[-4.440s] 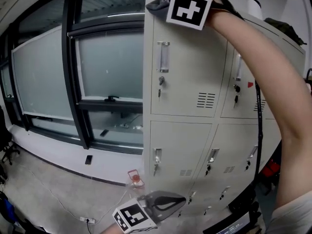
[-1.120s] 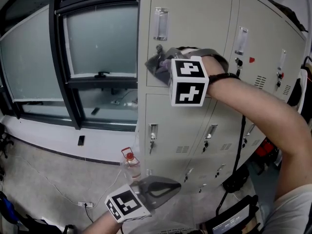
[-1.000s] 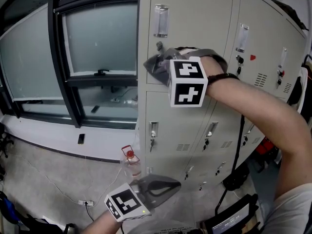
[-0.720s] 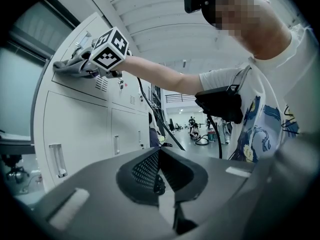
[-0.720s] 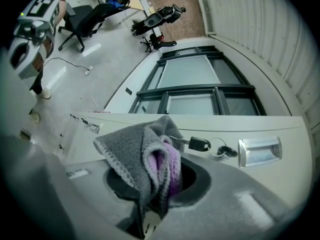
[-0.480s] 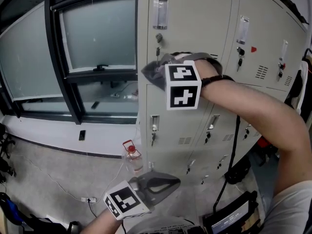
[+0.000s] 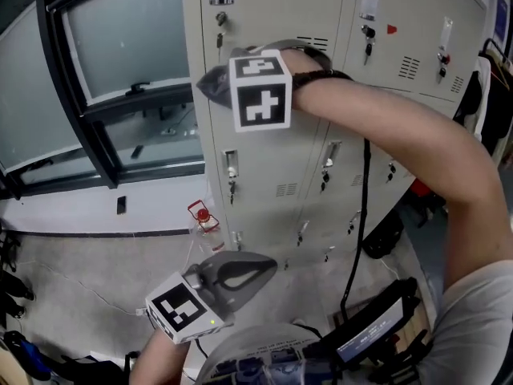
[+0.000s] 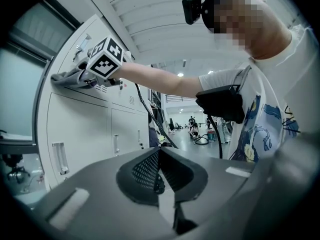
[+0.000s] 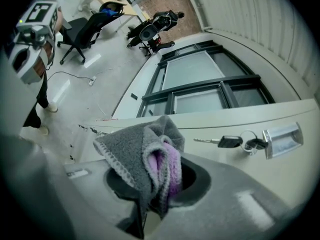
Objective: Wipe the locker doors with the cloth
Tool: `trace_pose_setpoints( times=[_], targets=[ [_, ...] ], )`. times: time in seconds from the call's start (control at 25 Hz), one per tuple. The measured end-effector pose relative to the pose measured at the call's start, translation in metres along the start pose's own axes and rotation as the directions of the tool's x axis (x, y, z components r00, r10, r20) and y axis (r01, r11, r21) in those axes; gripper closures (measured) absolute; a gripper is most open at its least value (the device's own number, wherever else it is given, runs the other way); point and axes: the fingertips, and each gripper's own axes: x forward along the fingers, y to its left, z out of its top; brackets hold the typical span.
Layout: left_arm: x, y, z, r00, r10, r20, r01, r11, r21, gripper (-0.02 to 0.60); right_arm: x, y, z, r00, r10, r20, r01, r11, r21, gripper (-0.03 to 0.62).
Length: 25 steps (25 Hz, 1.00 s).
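Note:
A grey cloth (image 7: 212, 82) with a purple inside is bunched in my right gripper (image 7: 220, 79), which is shut on it and presses it against the beige locker door (image 7: 264, 6) near that door's lower edge, below the keyhole. In the right gripper view the cloth (image 9: 144, 159) fills the jaws of that gripper (image 9: 150, 184), next to a key (image 9: 227, 142) and a clear handle (image 9: 283, 140). My left gripper (image 7: 255, 266) hangs low in front of the lower lockers, apart from them; its fingertips (image 8: 159, 155) meet with nothing between them.
A dark-framed window (image 7: 104, 62) adjoins the lockers on the left. A red-capped bottle (image 7: 200, 215) stands on the floor by the locker base. A black cable (image 7: 361, 215) hangs from my right arm. A screen (image 7: 373, 335) sits low right, dark bags (image 7: 481, 87) at the far right.
My right gripper has carried the cloth down the left upper door, from the locker's top edge to the door's lower part. The left gripper has stayed low and shut.

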Motion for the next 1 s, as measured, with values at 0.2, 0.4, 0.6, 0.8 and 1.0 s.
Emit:
trace_pose_setpoints(
  times=[0.2, 0.4, 0.6, 0.8, 1.0],
  targets=[
    [-0.001, -0.005, 0.008, 1.0, -0.007, -0.003, 0.007, 0.999, 0.043, 0.578, -0.003, -0.007, 0.002, 1.0, -0.008, 0.027, 0.008, 1.0, 0.014, 0.507],
    [-0.004, -0.008, 0.006, 1.0, -0.011, -0.007, 0.012, 0.999, 0.044, 0.578, -0.007, -0.006, 0.002, 0.998, -0.035, 0.061, 0.034, 0.999, 0.029, 0.507],
    [-0.005, -0.009, 0.006, 1.0, -0.013, -0.007, 0.014, 0.998, 0.057, 0.578, -0.025, -0.004, 0.002, 0.99, -0.072, 0.124, 0.06, 0.993, 0.1, 0.507],
    [-0.009, -0.008, -0.001, 1.0, -0.012, -0.007, 0.012, 0.998, 0.069, 0.578, -0.063, 0.04, -0.002, 0.971, -0.068, 0.231, 0.007, 0.967, 0.253, 0.507],
    [-0.019, -0.01, -0.007, 1.0, 0.009, -0.008, -0.008, 0.997, 0.082, 0.578, -0.114, 0.102, -0.019, 0.93, -0.148, 0.337, -0.052, 0.854, 0.518, 0.507]
  ],
)
